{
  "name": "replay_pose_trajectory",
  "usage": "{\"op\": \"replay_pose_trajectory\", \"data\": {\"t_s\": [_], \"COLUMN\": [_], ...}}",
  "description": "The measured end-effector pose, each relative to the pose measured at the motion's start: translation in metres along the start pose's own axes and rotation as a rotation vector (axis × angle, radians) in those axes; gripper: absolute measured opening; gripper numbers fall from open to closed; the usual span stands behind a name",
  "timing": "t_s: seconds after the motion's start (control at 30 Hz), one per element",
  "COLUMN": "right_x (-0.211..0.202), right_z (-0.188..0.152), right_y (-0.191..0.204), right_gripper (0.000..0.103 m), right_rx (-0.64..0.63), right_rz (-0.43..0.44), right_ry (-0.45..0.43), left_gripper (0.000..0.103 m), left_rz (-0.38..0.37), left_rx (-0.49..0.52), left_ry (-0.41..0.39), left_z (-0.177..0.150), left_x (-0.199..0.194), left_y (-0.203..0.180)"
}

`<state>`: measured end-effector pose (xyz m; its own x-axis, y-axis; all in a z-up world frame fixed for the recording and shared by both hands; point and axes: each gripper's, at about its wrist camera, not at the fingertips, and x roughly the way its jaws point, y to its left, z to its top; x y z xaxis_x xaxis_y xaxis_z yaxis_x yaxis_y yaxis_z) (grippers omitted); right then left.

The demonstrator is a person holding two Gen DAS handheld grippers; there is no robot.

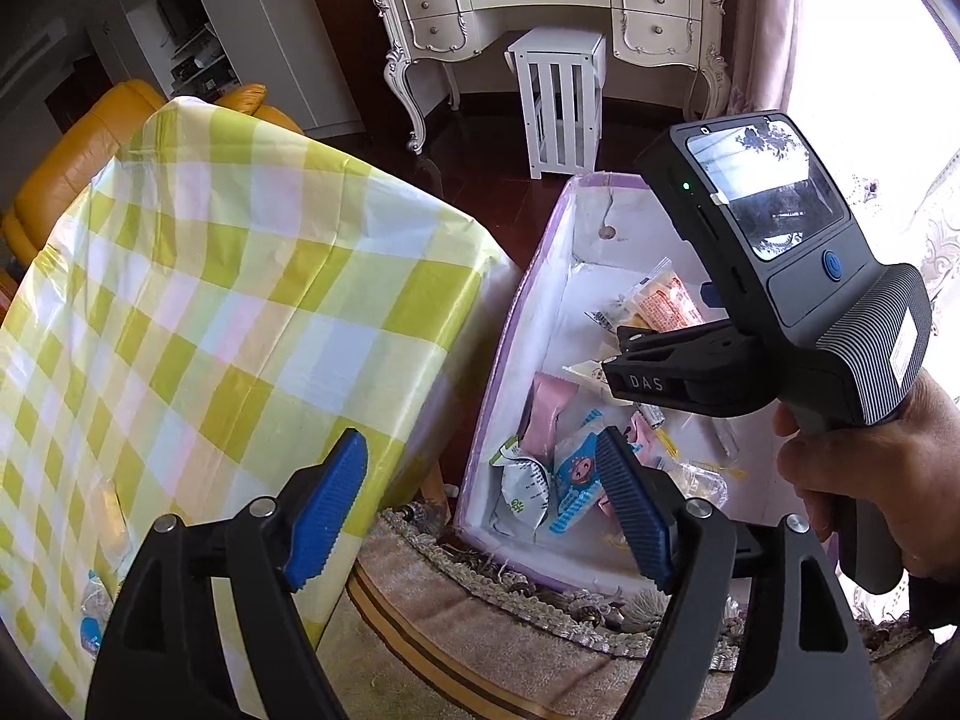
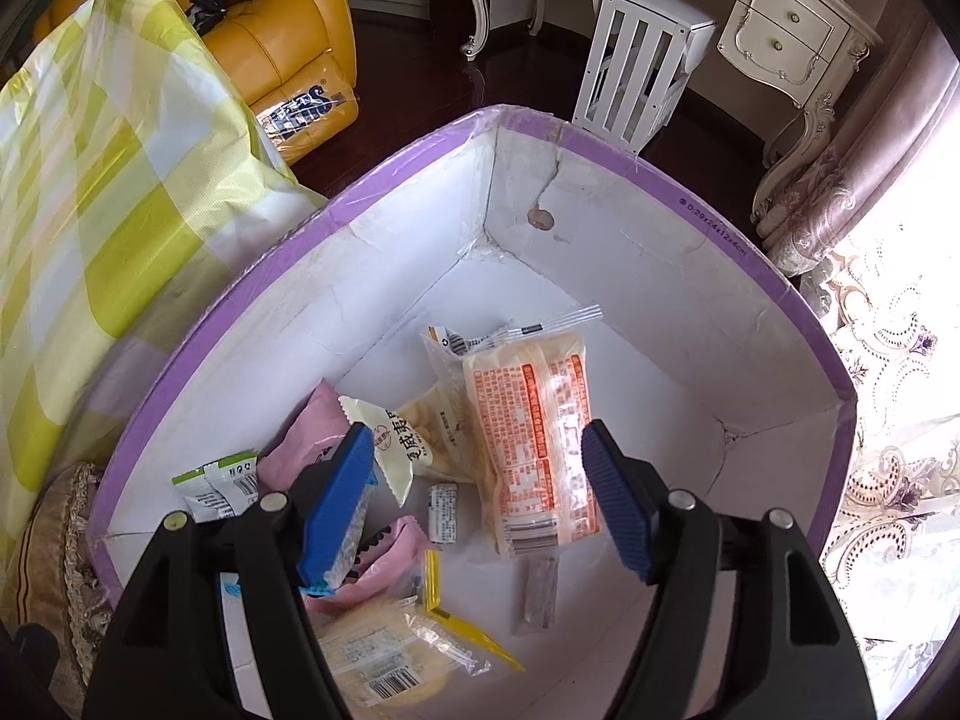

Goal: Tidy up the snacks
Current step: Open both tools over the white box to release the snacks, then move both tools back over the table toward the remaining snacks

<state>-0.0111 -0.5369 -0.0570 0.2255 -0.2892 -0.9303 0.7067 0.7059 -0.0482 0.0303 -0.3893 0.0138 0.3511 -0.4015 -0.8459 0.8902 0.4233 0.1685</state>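
Crinkly plastic snack packets [image 2: 528, 438] lie loose in the purple-rimmed box [image 2: 774, 294], directly below the right tool [image 2: 474, 498]; both it and the left tool [image 1: 480, 510] stand wide, holding nothing. Light, slippery and crushable, such packets are best pinched at a sealed edge.

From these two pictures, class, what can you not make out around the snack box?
- Box near corner, left wrist view: hidden behind the left gripper.
- Clear packet, right wrist view: mostly behind the right gripper finger.
- Table near end: cut off by the frame edge.
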Motion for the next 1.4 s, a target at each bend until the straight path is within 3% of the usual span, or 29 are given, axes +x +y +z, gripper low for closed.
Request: {"op": "replay_pose_trajectory", "data": {"t_s": [0.43,0.83,1.4], "right_x": [-0.056,-0.104,-0.120], "right_z": [0.015,0.016,-0.004], "right_y": [0.045,0.115,0.201], "right_gripper": [0.076,0.076,0.076], "right_rx": [-0.069,-0.219,-0.369], "right_rz": [0.069,0.137,0.232], "right_ry": [-0.133,-0.252,-0.271], "left_gripper": [0.080,0.083,0.085], "left_rz": [0.111,0.191,0.302], "left_rx": [-0.147,-0.317,-0.554], "left_ry": [-0.068,-0.101,-0.123], "left_z": [-0.012,-0.046,-0.114], "left_x": [-0.023,-0.050,-0.084], "left_y": [0.054,0.122,0.204]}}
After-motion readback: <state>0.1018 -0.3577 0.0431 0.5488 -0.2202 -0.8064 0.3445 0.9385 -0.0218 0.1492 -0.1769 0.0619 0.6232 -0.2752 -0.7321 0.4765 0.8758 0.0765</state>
